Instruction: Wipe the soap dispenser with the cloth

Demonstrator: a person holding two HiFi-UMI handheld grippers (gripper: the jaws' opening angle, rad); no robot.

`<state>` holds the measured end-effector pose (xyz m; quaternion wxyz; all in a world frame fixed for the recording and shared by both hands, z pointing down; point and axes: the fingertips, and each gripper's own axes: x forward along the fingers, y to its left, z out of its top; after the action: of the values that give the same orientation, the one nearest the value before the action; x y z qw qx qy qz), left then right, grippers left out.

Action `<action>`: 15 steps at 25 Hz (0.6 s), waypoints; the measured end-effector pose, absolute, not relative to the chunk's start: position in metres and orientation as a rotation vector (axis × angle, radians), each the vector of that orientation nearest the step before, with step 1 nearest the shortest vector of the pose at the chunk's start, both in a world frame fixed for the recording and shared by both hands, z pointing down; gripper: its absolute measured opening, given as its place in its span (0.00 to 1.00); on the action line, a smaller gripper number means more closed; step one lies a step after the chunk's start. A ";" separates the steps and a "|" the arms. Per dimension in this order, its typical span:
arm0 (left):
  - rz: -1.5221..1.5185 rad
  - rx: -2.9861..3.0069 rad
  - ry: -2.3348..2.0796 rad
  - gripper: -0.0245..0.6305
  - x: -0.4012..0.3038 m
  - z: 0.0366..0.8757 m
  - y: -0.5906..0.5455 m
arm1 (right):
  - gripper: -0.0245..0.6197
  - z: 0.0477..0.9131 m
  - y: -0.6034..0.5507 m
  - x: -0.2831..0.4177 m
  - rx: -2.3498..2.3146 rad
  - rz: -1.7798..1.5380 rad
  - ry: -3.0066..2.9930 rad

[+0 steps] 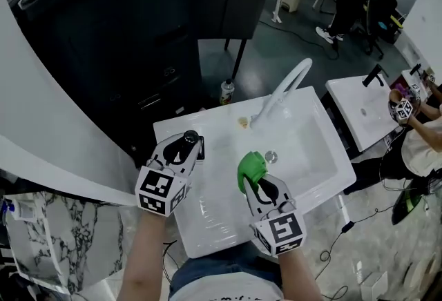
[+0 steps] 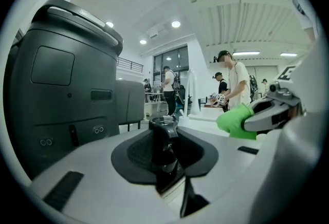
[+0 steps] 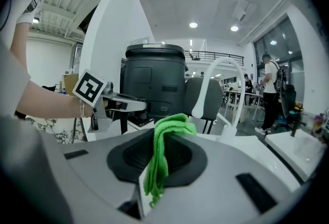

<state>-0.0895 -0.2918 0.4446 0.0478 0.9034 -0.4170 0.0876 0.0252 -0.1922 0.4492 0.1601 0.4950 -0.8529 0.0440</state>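
A black soap dispenser (image 1: 187, 141) is held off the sink's left rim, with my left gripper (image 1: 185, 149) shut on it. In the left gripper view the dispenser (image 2: 163, 147) stands upright between the jaws, its top poking above them. A bright green cloth (image 1: 251, 166) is bunched in my right gripper (image 1: 255, 181), which is shut on it over the basin. In the right gripper view the cloth (image 3: 160, 156) hangs folded between the jaws. The two grippers are a short gap apart, the cloth (image 2: 236, 122) to the right of the dispenser and not touching it.
The white sink (image 1: 314, 128) has a tall white arched faucet (image 1: 283, 90) at the back and a drain (image 1: 271, 155). A big black machine (image 1: 103, 23) and a chair (image 1: 228, 6) stand behind. A small bottle (image 1: 226, 91) is on the floor. Another person works at a sink (image 1: 362, 110) to the right.
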 end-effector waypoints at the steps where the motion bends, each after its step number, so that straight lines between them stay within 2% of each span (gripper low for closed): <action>1: 0.261 2.763 -1.237 0.19 -0.086 0.440 -0.286 | 0.12 0.447 -0.190 0.024 1.410 0.115 -2.443; 7: 0.201 2.771 -1.053 0.18 -0.067 0.411 -0.255 | 0.12 0.429 -0.184 0.026 1.391 0.077 -2.485; 15: 0.153 2.618 -1.128 0.18 -0.058 0.395 -0.240 | 0.12 0.402 -0.178 0.042 1.373 0.015 -2.518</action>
<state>-0.0578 -0.2402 0.3946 0.1431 0.9076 -0.3911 0.0532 0.0425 -0.1780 0.4023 0.1365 0.4744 -0.8697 0.0052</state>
